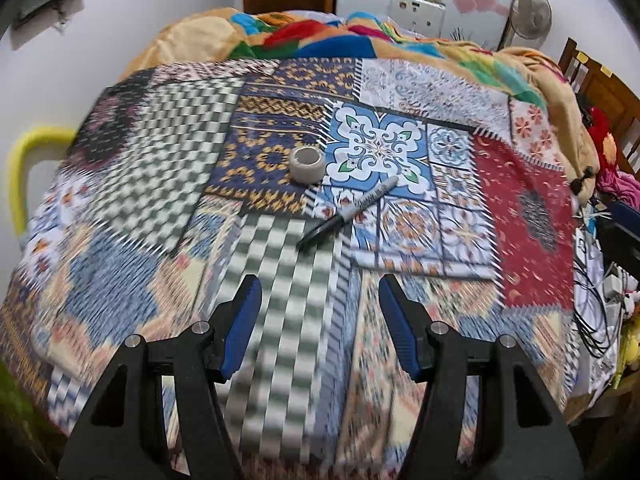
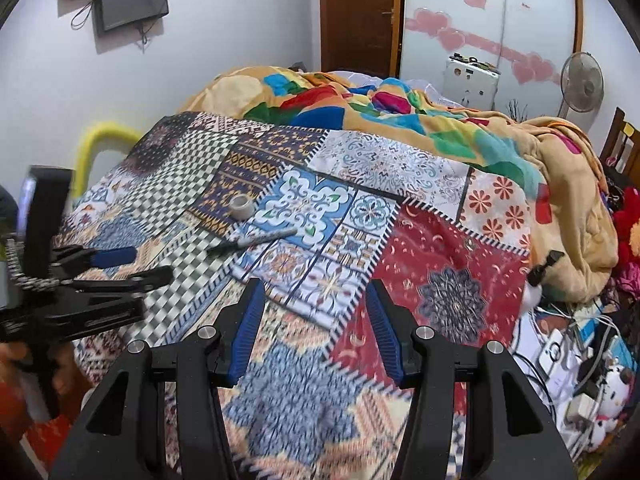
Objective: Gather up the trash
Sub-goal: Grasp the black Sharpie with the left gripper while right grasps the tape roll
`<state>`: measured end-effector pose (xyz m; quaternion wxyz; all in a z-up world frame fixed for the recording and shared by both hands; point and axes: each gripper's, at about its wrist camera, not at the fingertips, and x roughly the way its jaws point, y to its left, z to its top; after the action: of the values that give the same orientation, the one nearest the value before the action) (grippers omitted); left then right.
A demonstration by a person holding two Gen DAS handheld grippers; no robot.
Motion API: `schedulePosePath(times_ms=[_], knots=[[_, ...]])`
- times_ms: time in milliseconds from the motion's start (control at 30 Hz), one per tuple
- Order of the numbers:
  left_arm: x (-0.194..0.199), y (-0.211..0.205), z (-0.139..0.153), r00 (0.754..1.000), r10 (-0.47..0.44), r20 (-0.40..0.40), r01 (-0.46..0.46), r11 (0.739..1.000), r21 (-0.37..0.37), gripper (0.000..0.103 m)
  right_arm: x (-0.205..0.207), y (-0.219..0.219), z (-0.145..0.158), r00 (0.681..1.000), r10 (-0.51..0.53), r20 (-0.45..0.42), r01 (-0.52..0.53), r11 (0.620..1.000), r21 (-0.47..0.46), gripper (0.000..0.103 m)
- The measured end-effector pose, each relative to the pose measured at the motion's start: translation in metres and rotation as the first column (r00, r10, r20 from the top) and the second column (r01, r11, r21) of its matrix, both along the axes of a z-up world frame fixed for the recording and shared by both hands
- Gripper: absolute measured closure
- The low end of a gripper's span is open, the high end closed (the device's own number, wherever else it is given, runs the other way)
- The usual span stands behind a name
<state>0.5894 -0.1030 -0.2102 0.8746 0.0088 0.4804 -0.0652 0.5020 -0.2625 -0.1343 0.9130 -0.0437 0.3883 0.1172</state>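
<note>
A roll of tape (image 1: pixel 306 164) stands on the patchwork sheet (image 1: pixel 140 168) of a bed, and a black marker pen (image 1: pixel 347 213) lies just in front of it to the right. My left gripper (image 1: pixel 320 292) hovers open above the sheet, short of the pen, with nothing between its blue pads. In the right wrist view the tape roll (image 2: pixel 242 208) and the pen (image 2: pixel 252 242) lie farther off. My right gripper (image 2: pixel 316 300) is open and empty over the sheet (image 2: pixel 452 264). The left gripper (image 2: pixel 132 266) shows there at the left edge, held by a hand.
A rumpled colourful blanket (image 1: pixel 320 36) is heaped at the far side of the bed. Cables, chargers and soft toys (image 2: pixel 580 364) crowd the right side. A yellow padded rail (image 1: pixel 20 168) stands at the left edge. A fan (image 2: pixel 582 82) and wooden door (image 2: pixel 360 16) are behind.
</note>
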Motion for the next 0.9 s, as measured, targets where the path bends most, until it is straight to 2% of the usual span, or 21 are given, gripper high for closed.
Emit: schedulePosePath(times_ms=[100,233,333,367,433,500,533,600,667,700,733,833,900], knots=[[0.032,-0.008,-0.025,0.999,-0.045,-0.026,0.046,0.999,0.024,0.043,0.014,-0.003,-0.008,1.0,-0.006,-0.007,0.006,1.0,0.02,0.054],[0.055,-0.02,-0.043,0.995,-0.104,-0.003,0.103,0.991,0.09,0.043,0.029,-0.012,-0.015,0.998,-0.053,0.025,0.052,0.998,0.047,0.054],[0.069,-0.025,-0.052,0.991,-0.132,-0.001,0.131,0.987,0.089,0.045,0.039,-0.016,-0.018,0.997,-0.07,0.041,0.068,0.997,0.041,0.054],[0.073,-0.026,-0.054,0.991,-0.137,-0.002,0.137,0.987,0.081,0.047,0.041,-0.016,-0.019,0.996,-0.071,0.045,0.069,0.997,0.039,0.054],[0.079,-0.028,-0.061,0.987,-0.161,-0.022,0.162,0.985,0.06,0.064,0.047,-0.019,-0.021,0.997,-0.067,0.039,0.066,0.997,0.04,0.054],[0.08,-0.029,-0.06,0.986,-0.169,-0.018,0.169,0.985,0.03,0.072,0.052,-0.023,-0.024,0.998,-0.062,0.013,0.061,0.996,0.066,0.054],[0.079,-0.03,-0.06,0.985,-0.171,-0.018,0.171,0.985,0.032,0.081,0.053,-0.024,-0.025,0.998,-0.058,0.003,0.058,0.996,0.072,0.054],[0.072,-0.033,-0.059,0.981,-0.194,-0.027,0.195,0.981,0.022,0.088,0.057,-0.025,-0.027,0.998,-0.051,-0.02,0.053,0.996,0.077,0.054],[0.065,-0.034,-0.057,0.976,-0.213,-0.045,0.214,0.977,0.002,0.088,0.059,-0.025,-0.028,0.998,-0.042,-0.05,0.046,0.996,0.08,0.05],[0.059,-0.034,-0.056,0.975,-0.216,-0.053,0.216,0.976,-0.014,0.088,0.06,-0.025,-0.028,0.998,-0.035,-0.06,0.04,0.996,0.084,0.037],[0.052,-0.033,-0.056,0.976,-0.21,-0.055,0.209,0.978,-0.019,0.088,0.058,-0.025,-0.028,0.998,-0.029,-0.06,0.035,0.995,0.092,0.03],[0.031,-0.023,-0.049,0.986,-0.162,-0.038,0.161,0.987,-0.019,0.089,0.056,-0.019,-0.023,0.999,-0.011,-0.049,0.015,0.996,0.084,0.03],[0.018,-0.007,-0.039,0.994,-0.107,-0.026,0.105,0.992,-0.066,0.089,0.057,-0.01,-0.02,0.999,0.012,-0.046,-0.009,0.998,0.062,0.03]])
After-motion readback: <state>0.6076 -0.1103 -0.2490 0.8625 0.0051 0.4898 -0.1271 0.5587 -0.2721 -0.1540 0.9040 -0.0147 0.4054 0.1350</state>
